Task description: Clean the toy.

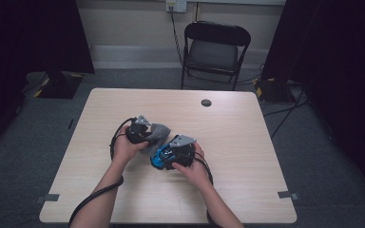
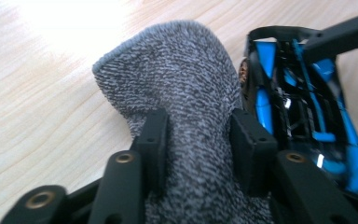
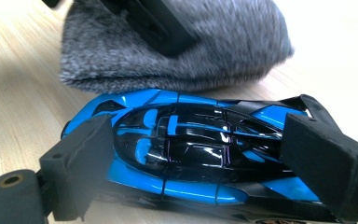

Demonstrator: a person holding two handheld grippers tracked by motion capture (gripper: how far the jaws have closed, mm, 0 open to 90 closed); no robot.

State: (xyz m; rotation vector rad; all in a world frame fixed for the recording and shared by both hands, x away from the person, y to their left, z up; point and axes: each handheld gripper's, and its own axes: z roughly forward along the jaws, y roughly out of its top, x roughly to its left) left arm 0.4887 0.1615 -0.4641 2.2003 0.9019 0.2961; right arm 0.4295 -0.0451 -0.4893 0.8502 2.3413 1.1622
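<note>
Right gripper (image 3: 191,154) is clamped end to end on the blue toy car (image 3: 191,140), pinning it to the desk (image 1: 247,142) so the left gripper (image 2: 200,135), squeezing the grey sock (image 2: 186,93), can wipe it.

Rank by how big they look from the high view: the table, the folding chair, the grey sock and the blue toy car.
1. The table, by far.
2. The folding chair, though it stands farther from the camera.
3. The grey sock and the blue toy car: too alike to rank, both partly hidden by hands.
</note>
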